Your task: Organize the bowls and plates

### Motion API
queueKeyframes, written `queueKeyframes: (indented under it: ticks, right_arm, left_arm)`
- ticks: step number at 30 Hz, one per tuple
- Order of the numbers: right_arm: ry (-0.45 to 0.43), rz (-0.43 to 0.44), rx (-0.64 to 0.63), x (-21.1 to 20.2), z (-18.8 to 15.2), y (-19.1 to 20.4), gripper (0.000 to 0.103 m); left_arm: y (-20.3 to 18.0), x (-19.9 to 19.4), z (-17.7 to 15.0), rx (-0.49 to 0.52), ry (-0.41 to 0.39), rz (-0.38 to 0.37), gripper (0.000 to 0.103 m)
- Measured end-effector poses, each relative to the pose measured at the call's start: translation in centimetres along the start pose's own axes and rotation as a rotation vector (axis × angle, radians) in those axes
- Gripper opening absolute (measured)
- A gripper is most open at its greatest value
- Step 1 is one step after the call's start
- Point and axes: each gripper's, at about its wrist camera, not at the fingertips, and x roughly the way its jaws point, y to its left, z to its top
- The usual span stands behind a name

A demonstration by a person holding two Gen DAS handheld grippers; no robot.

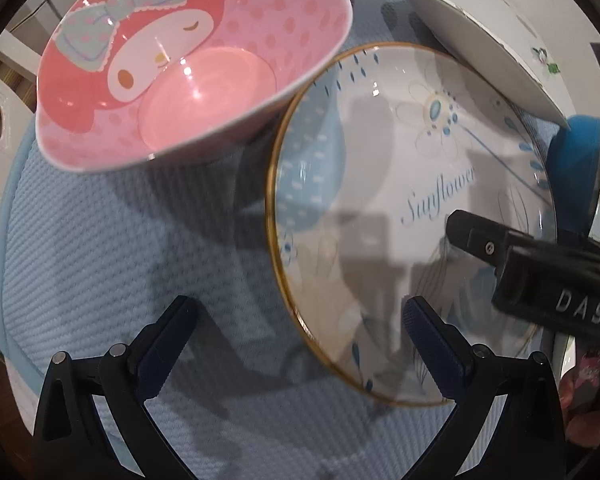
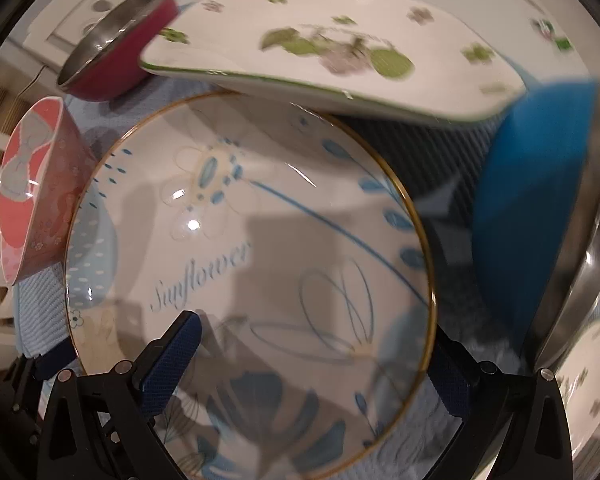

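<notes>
A white plate with a gold rim and the word "Sunflower" [image 1: 380, 140] [image 2: 260, 220] lies on a light blue mat [image 1: 100, 260]. My left gripper [image 1: 300, 340] points straight down and is open. It straddles the plate's near-left rim, one finger over the mat and the other over the plate. My right gripper [image 2: 310, 364] is open too, its left finger above the plate and its right finger just outside the rim. One of its black fingers [image 1: 472, 232] reaches over the plate in the left wrist view. A pink cartoon bowl [image 1: 204, 92] [image 2: 40, 200] stands beside the plate, overlapping its rim.
A square white plate with green flowers [image 2: 320, 40] [image 1: 480, 40] lies beyond the Sunflower plate, overlapping its far rim. A magenta steel bowl [image 2: 120, 40] stands at the back. A blue steel bowl [image 2: 540, 200] [image 1: 576, 168] stands to the right. Another flowered plate [image 2: 588, 380] shows past it.
</notes>
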Motion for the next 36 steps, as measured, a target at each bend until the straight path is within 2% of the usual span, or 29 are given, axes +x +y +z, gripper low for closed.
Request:
queueKeyframes:
  ticks: [7, 10, 14, 16, 17, 18, 19, 20, 22, 25, 36]
  right_arm:
    - [-0.096, -0.003, 0.039, -0.3, -0.4, -0.1, 0.103]
    - [-0.094, -0.004, 0.045, -0.3, -0.2, -0.2, 0.103]
    - [-0.078, 0.006, 0.01, -0.4, 0.0, -0.5, 0.103]
    - [-0.071, 0.007, -0.013, -0.3, 0.0, -0.2, 0.1]
    - [-0.071, 0.011, -0.02, -0.3, -0.1, -0.2, 0.098]
    - [-0.077, 0.015, -0.023, -0.5, -0.1, -0.2, 0.092]
    - [-0.082, 0.015, -0.022, -1.1, -0.3, -0.5, 0.085]
    - [-0.08, 0.021, -0.014, -1.3, -0.4, -0.8, 0.083]
    - [-0.081, 0.034, -0.008, -1.9, -0.5, -1.5, 0.071]
    - [-0.055, 0.053, -0.014, -2.2, -0.8, -2.0, 0.064]
    - [0.045, 0.06, -0.105, -2.2, -3.3, 0.8, 0.064]
  left_arm:
    - [0.4, 0.0, 0.4, -0.081, -0.076, 0.004, 0.103]
    - [0.1, 0.0, 0.3, -0.078, -0.069, 0.003, 0.103]
    - [-0.4, 0.2, 2.2, -0.045, -0.064, 0.001, 0.103]
    - [-0.9, 0.2, 2.8, -0.009, -0.062, 0.002, 0.101]
    - [-0.8, -0.1, 3.1, 0.012, -0.08, -0.001, 0.089]
    - [-0.7, -0.7, 3.7, 0.027, -0.108, -0.004, 0.064]
    - [-1.2, -1.4, 4.0, 0.054, -0.147, -0.003, 0.051]
    - [-1.7, -1.6, 4.2, 0.083, -0.154, 0.013, 0.043]
    - [-2.7, -1.7, 4.6, 0.139, -0.16, 0.061, 0.042]
    - [-2.7, -1.5, 5.0, 0.148, -0.151, 0.068, 0.042]
    - [-2.6, -1.9, 3.7, 0.236, -0.097, 0.077, 0.041]
